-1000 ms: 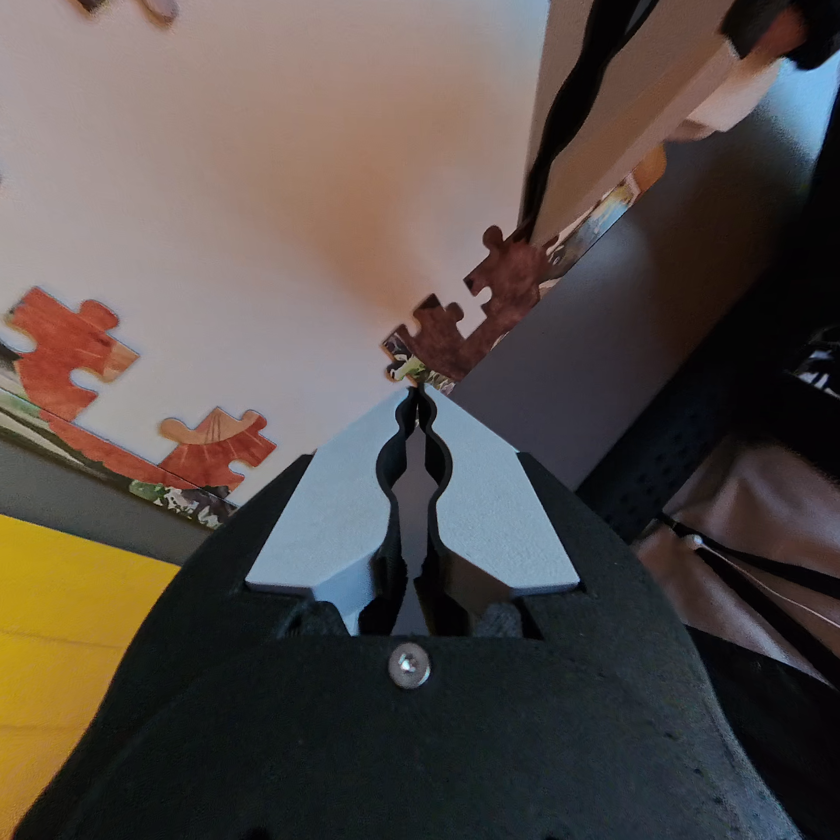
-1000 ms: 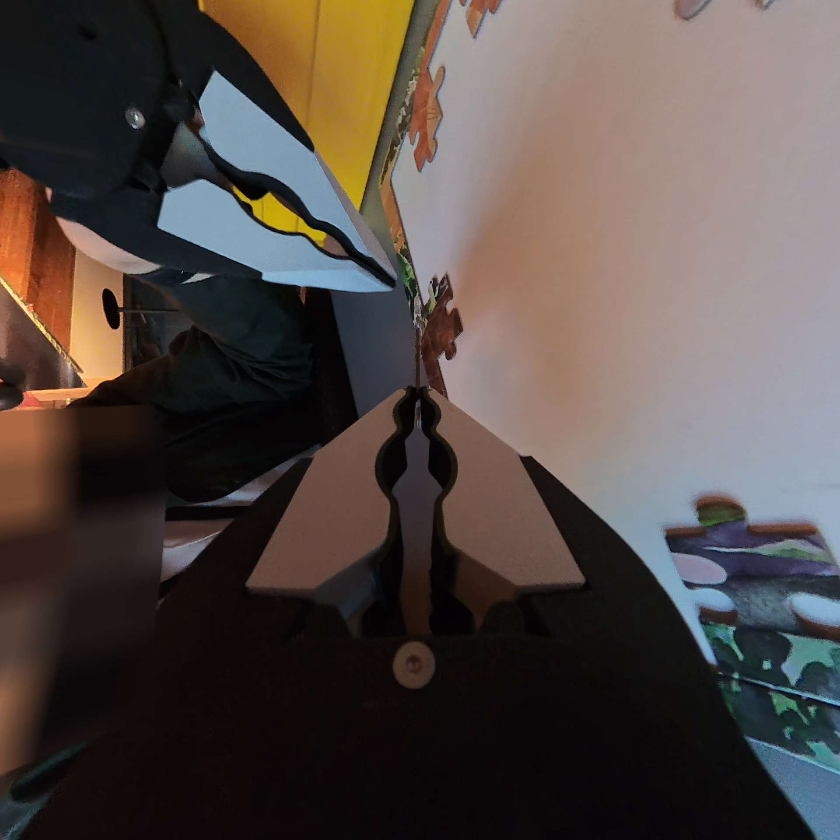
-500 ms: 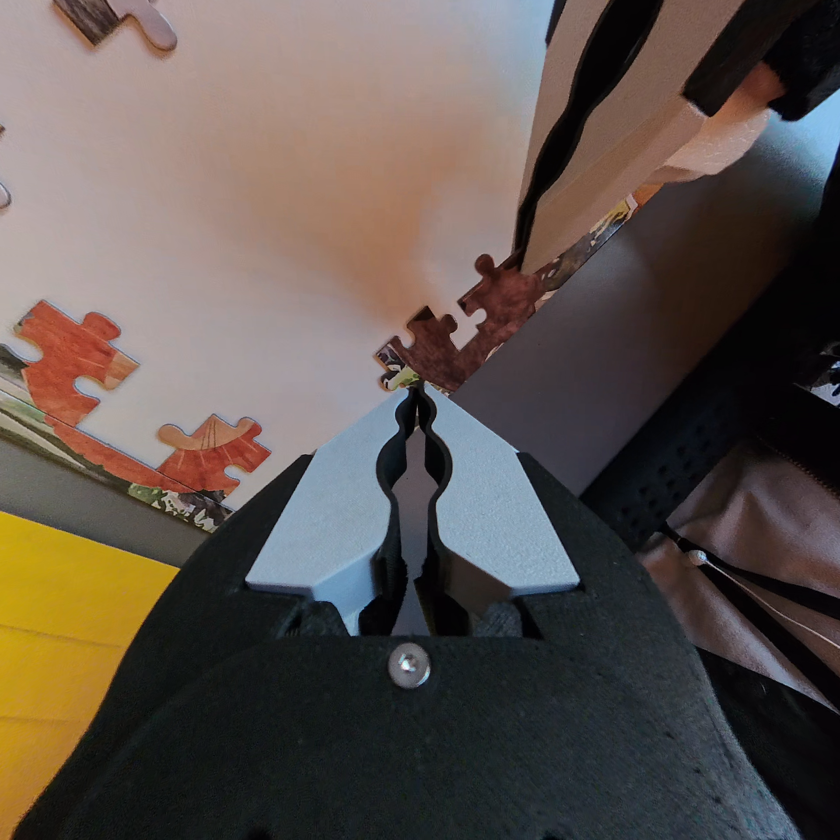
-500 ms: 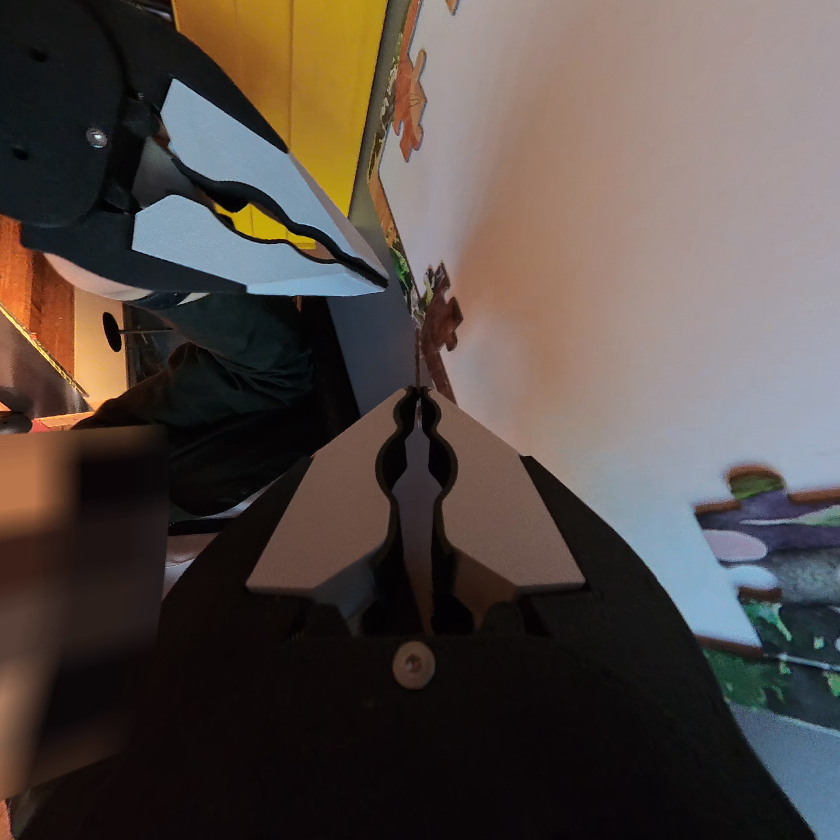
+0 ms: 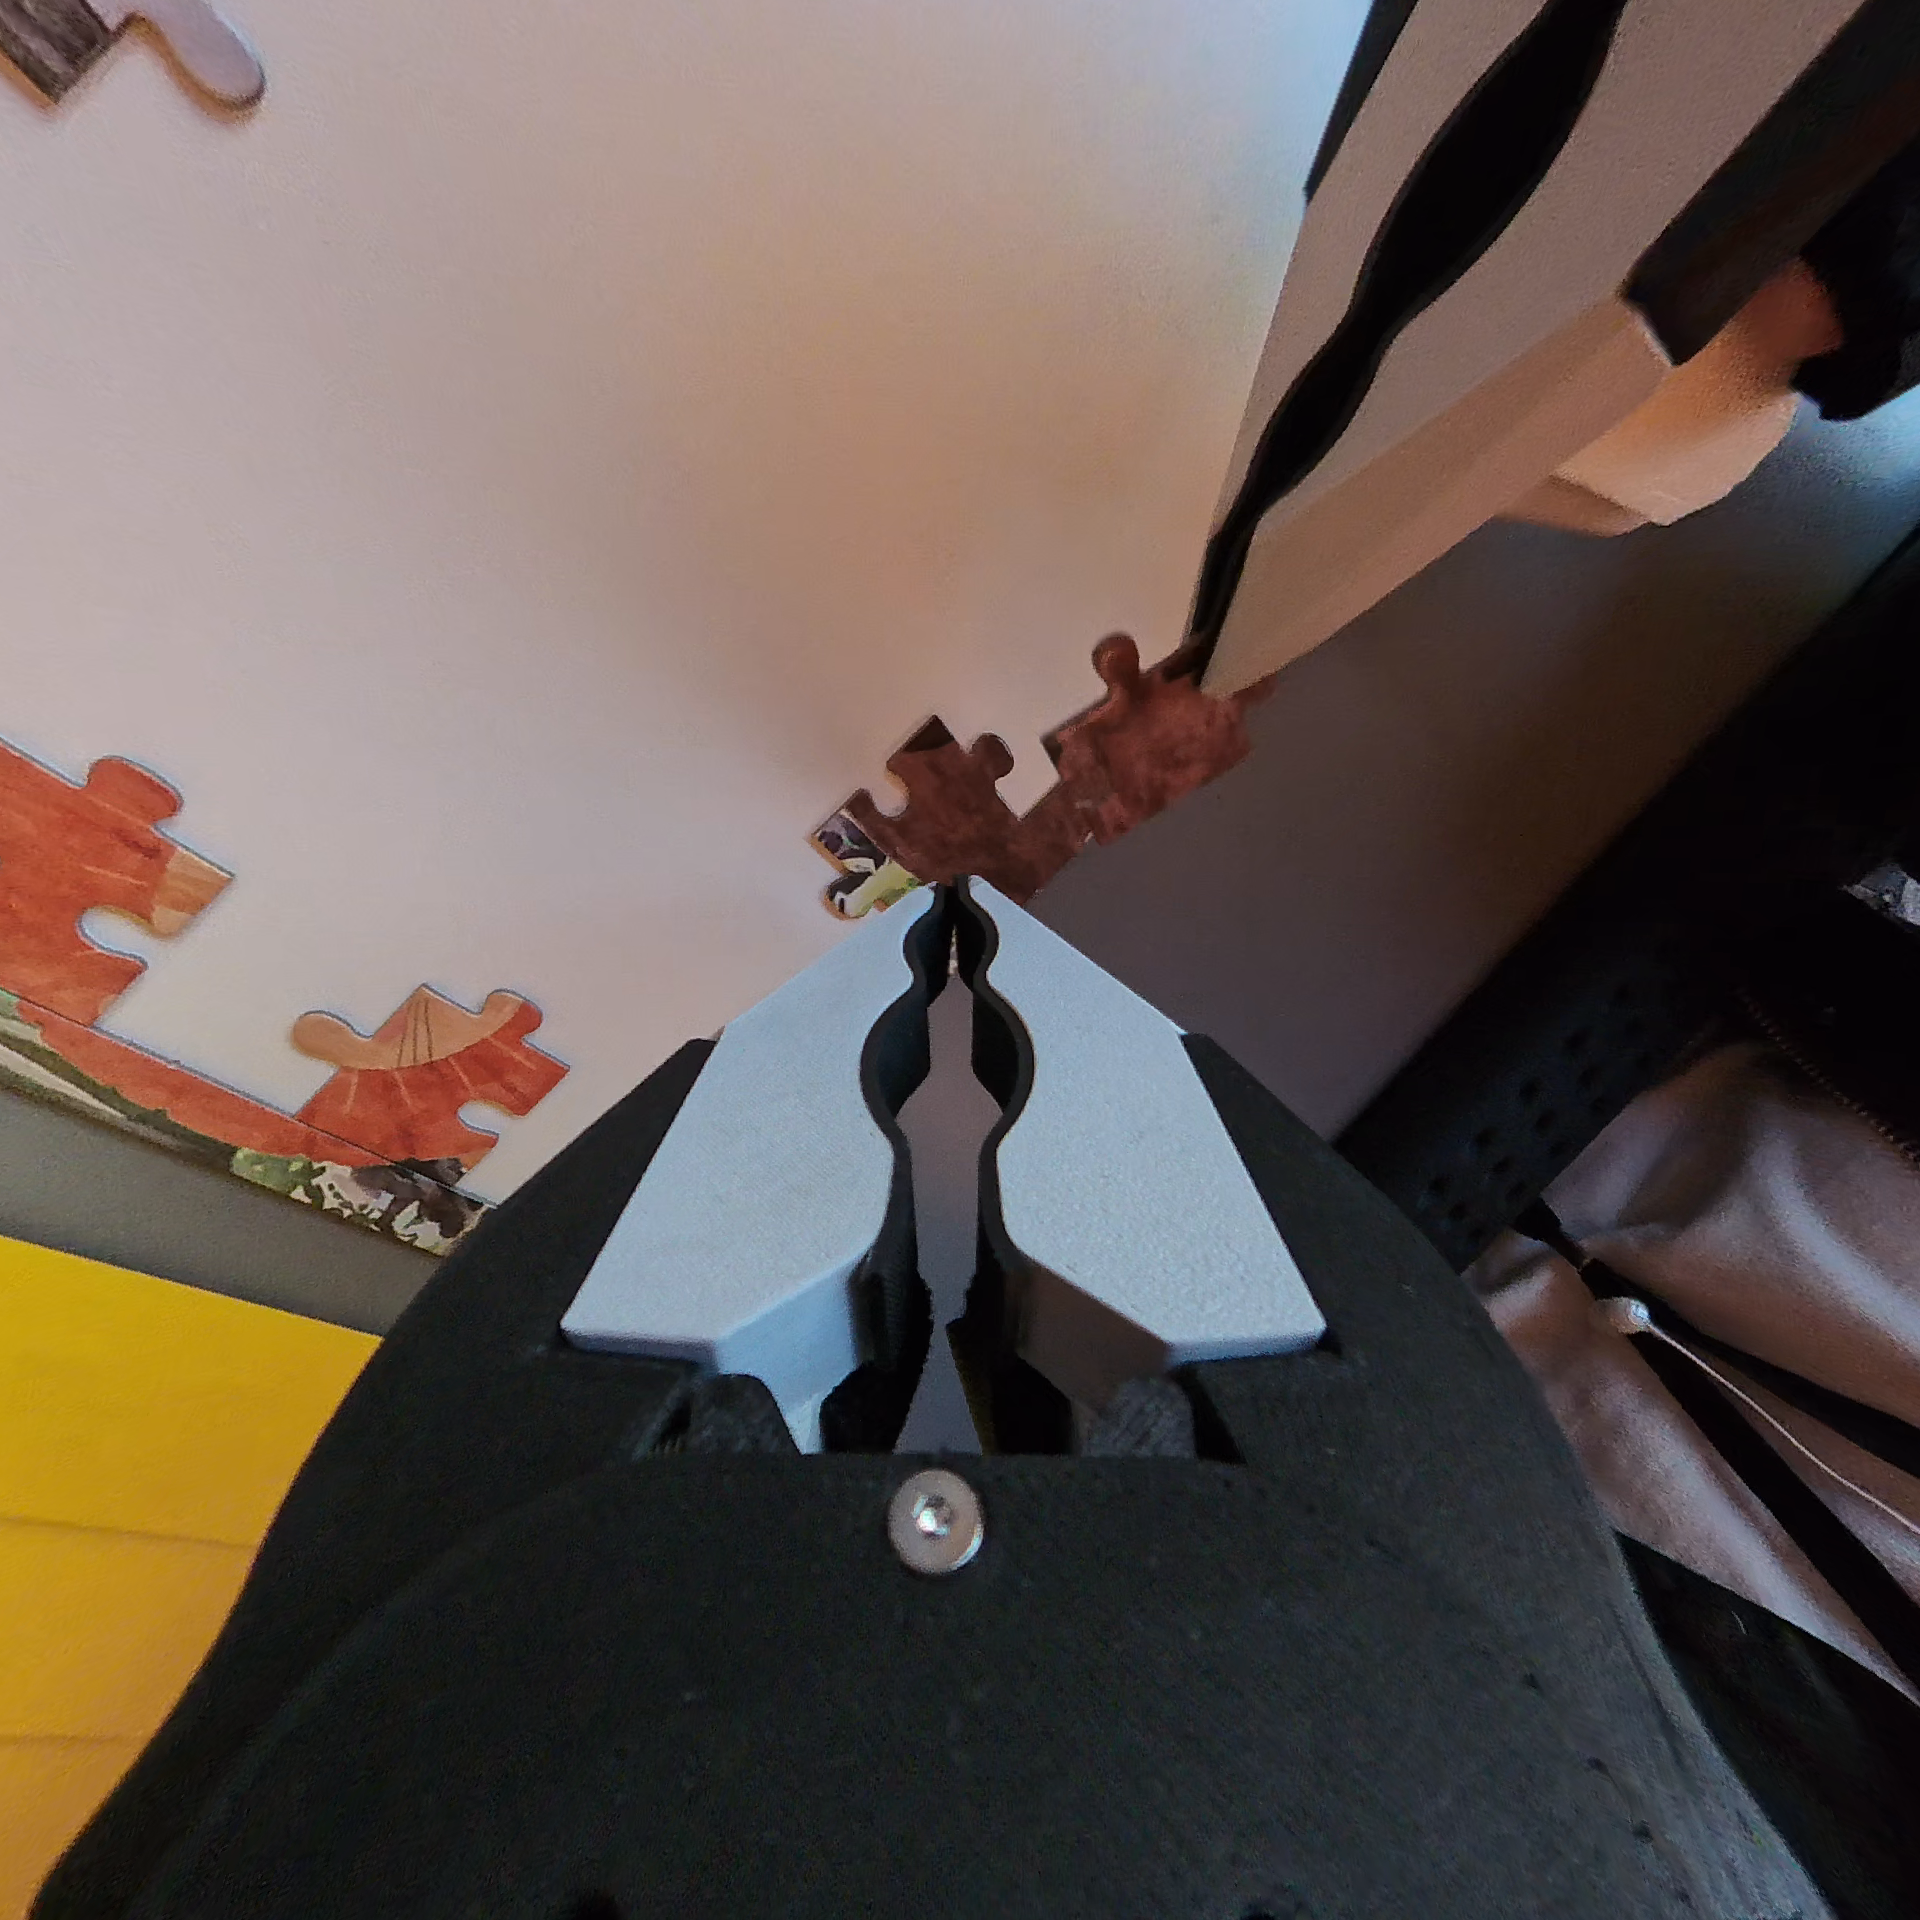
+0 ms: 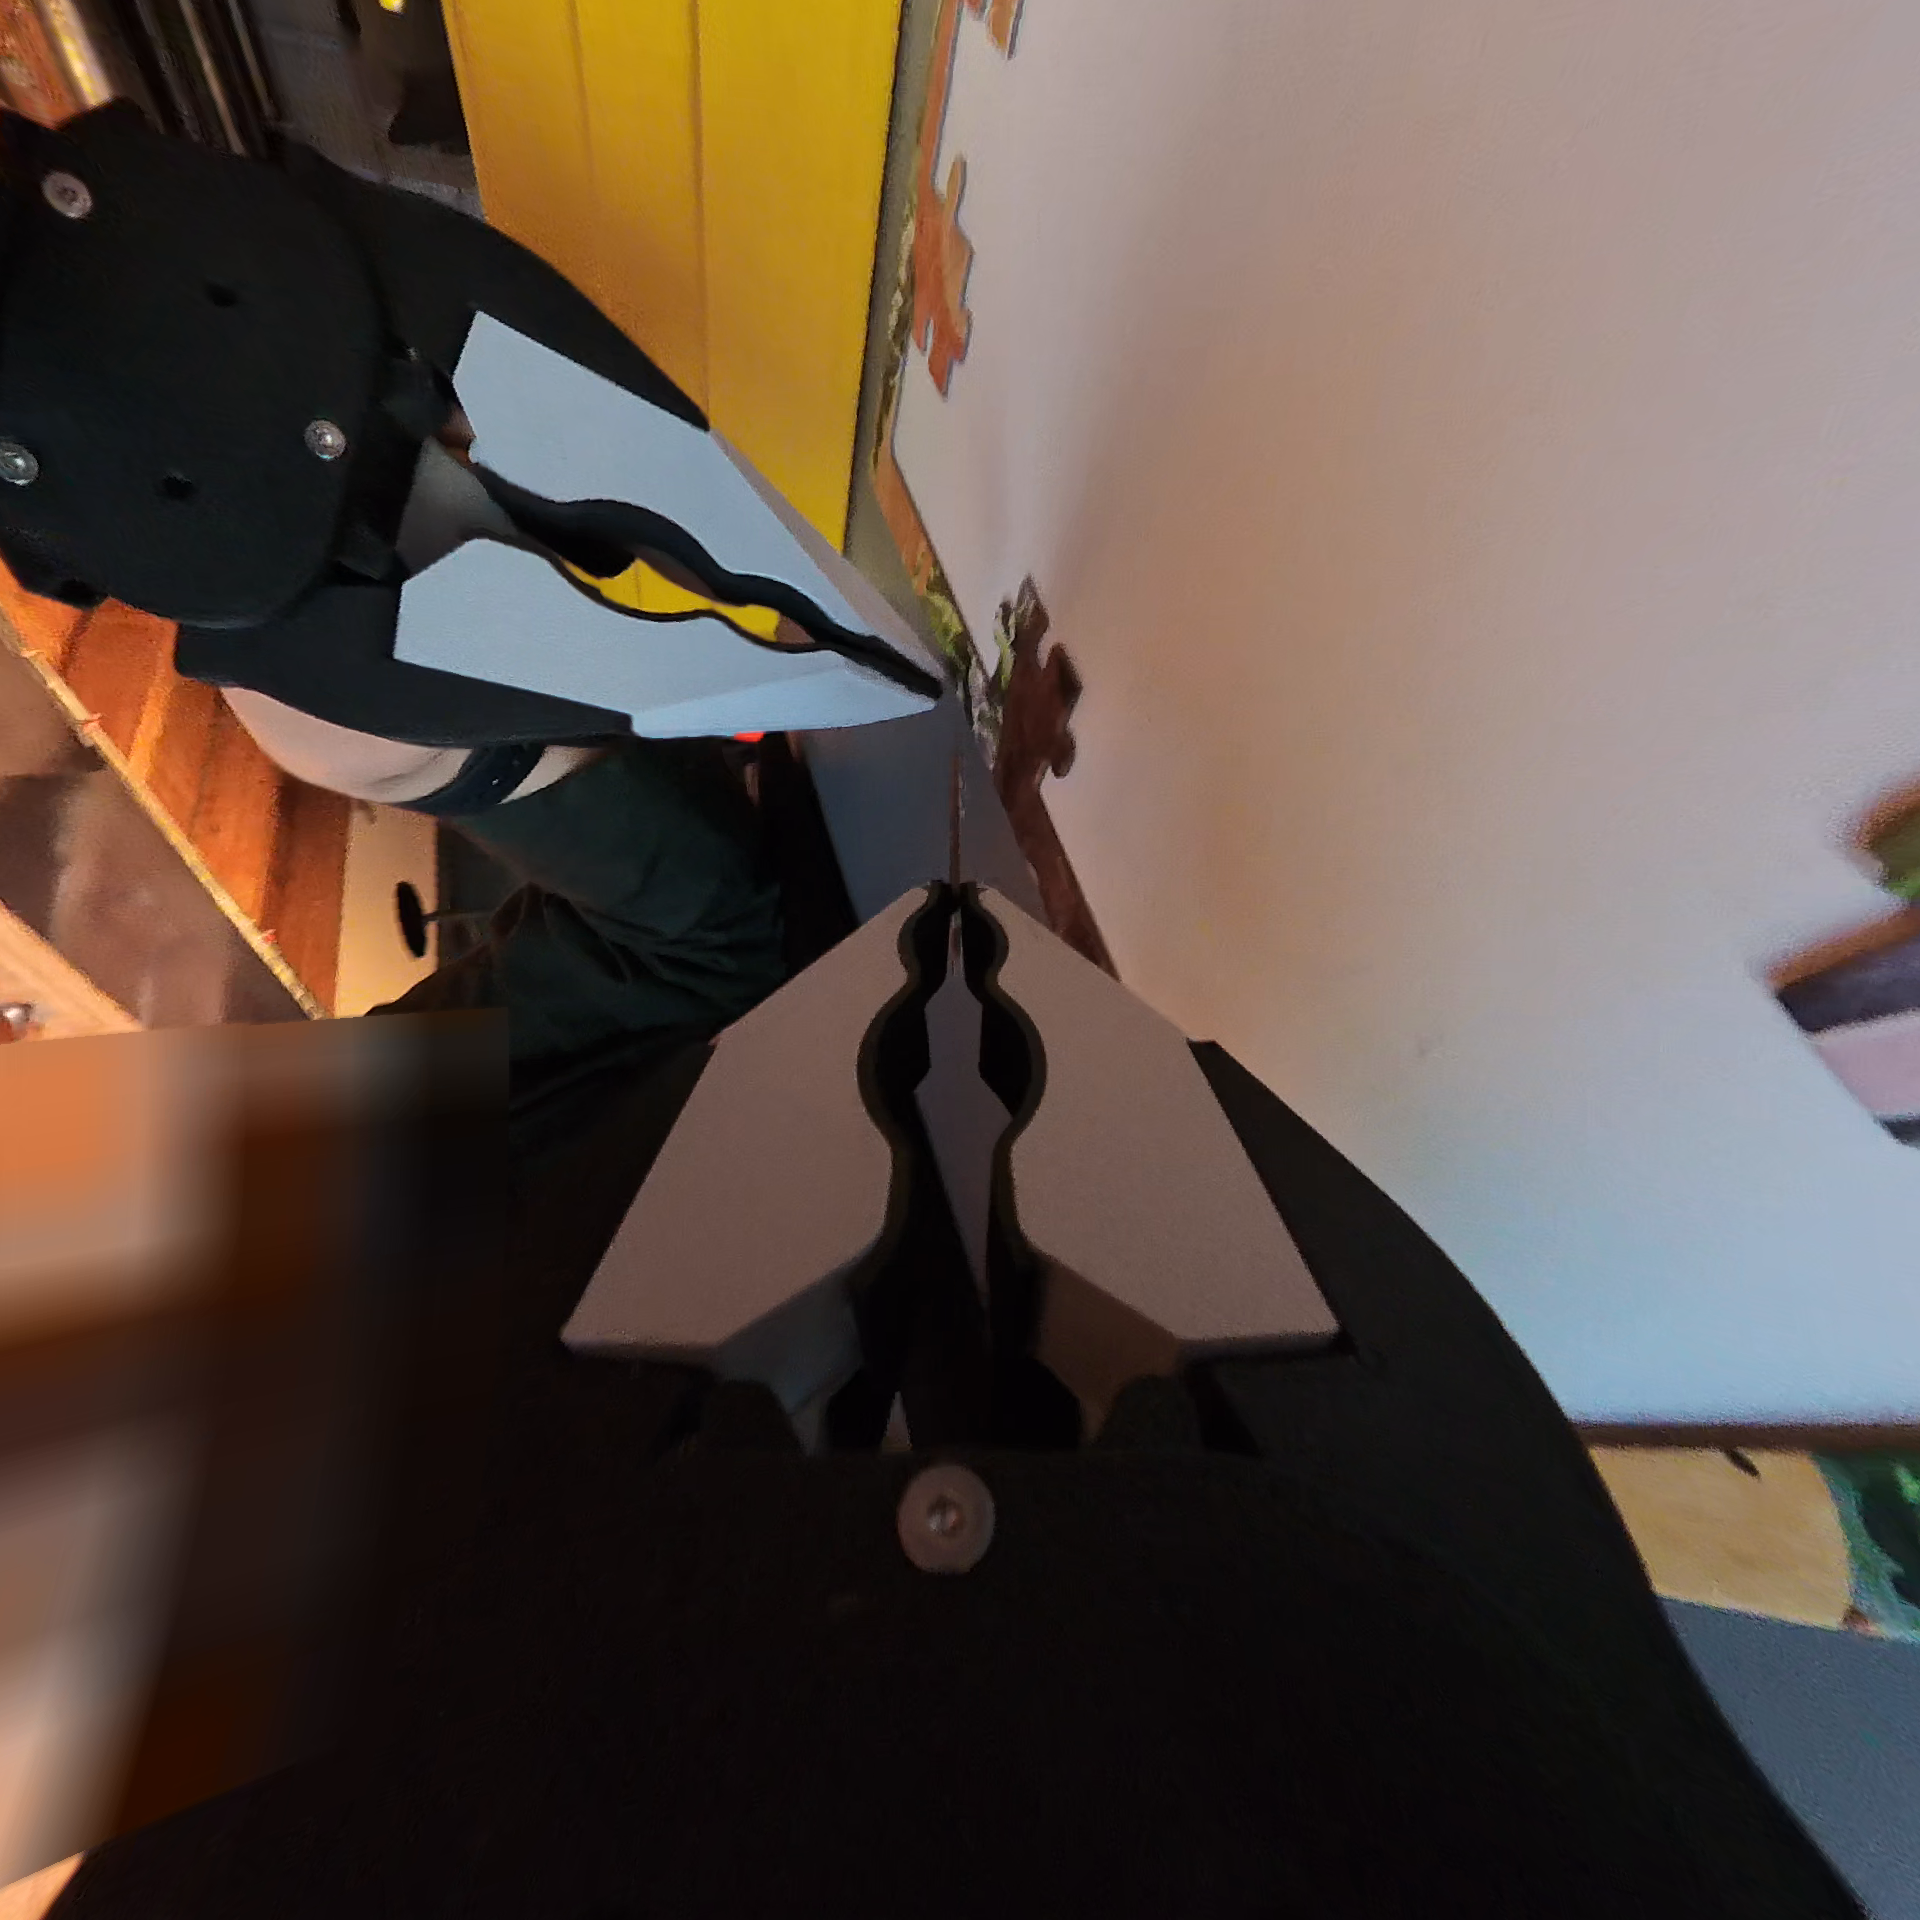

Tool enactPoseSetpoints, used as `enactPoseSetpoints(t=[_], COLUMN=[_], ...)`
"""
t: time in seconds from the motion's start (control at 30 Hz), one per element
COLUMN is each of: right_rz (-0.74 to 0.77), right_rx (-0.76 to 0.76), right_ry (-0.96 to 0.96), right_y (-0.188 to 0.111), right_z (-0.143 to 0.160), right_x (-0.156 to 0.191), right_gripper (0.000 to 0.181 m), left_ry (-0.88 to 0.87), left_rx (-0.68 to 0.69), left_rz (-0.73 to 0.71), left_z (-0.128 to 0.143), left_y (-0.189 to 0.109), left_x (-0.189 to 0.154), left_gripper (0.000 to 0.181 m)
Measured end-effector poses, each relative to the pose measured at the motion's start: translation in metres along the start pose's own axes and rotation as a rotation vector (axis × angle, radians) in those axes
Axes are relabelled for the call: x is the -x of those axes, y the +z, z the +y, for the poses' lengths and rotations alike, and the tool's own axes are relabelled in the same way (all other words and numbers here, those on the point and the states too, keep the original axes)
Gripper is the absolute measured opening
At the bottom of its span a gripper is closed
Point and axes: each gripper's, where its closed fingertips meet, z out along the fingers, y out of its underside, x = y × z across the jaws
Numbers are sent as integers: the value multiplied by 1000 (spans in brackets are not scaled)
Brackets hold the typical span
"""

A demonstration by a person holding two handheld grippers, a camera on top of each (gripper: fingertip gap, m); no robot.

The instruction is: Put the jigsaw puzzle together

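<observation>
Table [image 5: 1403,831] is grey, w/ a white puzzle board [image 5: 644,468] lying flat on it, reaching near the table's edge. On the board, along its edges: orange-red pieces [image 5: 94,883] joined in a strip w/ green-and-black border bits; a brown pair of pieces [image 5: 1039,790] at the near edge, one corner overhanging the grey; a grey-lilac piece [image 5: 125,42] far off, apart. Right wrist view: purple, green & yellow assembled pieces [image 6: 1860,997] at another edge, blurred.

left wrist: close, facing board [image 5: 727,416] | right wrist: close, opposite | shared: brown pieces [image 5: 1039,800]
</observation>
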Motion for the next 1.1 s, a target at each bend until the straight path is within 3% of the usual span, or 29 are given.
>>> enactPoseSetpoints(t=[0.47,1.1], right_rz=[41,285], right_rx=[17,-2], right_ry=[-4,-66], right_y=[5,8], right_z=[-5,-8], right_x=[-14,-31], right_gripper=[1,6], left_ry=[30,39], left_rx=[64,97], left_rz=[-50,-53], left_z=[3,7], left_y=[13,18], left_x=[1,5], left_gripper=[0,0])
